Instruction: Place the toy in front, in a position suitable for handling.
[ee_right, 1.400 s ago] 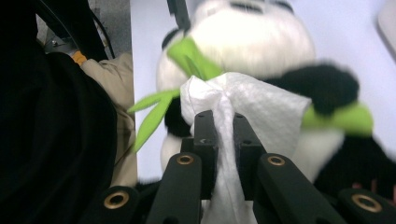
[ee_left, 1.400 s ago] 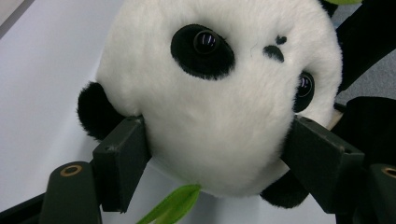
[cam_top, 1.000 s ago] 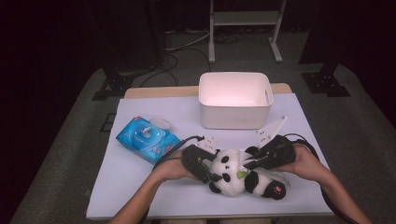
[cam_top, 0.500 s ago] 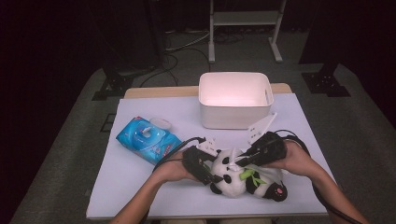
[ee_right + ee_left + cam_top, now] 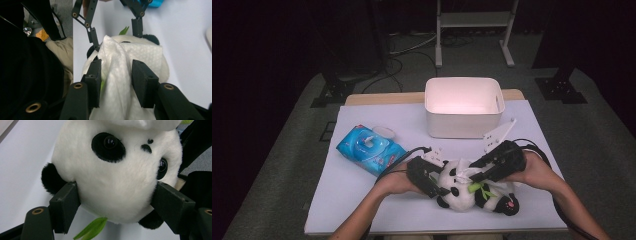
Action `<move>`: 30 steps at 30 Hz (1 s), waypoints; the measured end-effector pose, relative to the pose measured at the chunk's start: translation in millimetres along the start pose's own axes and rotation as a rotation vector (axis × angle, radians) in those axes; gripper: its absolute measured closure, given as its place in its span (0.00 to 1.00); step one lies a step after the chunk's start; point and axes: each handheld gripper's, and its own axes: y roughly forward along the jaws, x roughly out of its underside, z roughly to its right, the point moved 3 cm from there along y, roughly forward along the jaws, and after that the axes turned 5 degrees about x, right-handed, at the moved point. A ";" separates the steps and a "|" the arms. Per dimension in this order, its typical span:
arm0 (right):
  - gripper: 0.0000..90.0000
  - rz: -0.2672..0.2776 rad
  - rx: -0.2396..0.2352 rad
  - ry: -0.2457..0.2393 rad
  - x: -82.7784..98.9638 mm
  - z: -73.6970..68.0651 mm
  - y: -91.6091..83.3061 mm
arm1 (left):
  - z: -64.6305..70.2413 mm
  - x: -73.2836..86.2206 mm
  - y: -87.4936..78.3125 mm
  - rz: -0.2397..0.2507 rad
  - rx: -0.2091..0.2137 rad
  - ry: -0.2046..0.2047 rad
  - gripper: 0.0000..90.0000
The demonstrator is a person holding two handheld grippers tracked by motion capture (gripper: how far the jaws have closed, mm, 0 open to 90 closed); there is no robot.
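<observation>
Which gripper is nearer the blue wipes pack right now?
Left. The left gripper clamps the panda's head just right of the wipes pack; the right gripper sits farther right, over the wipe.

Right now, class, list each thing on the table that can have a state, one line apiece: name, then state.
Toy panda: lying on the table, head clamped.
Left gripper: shut on the toy panda's head.
Right gripper: jaws have just been opening; white wipe between them, pads not pressing.
White wipe: crumpled, draped over the toy panda.
Wipes pack: lying flat, lid flipped open.
White bin: upright, open-topped, nothing visible inside.
</observation>
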 end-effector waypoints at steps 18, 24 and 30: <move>0.90 -0.041 0.045 -0.026 -4.0 3.9 14.4 | 0.8 -1.0 0.1 -0.007 -0.003 0.001 0.26; 0.73 -0.050 0.020 0.001 -14.3 7.2 28.8 | 1.4 -0.9 0.6 -0.009 -0.007 0.007 0.26; 0.65 -0.073 -0.028 0.039 -19.4 9.9 39.2 | 2.8 -1.3 1.7 -0.015 -0.011 0.013 0.26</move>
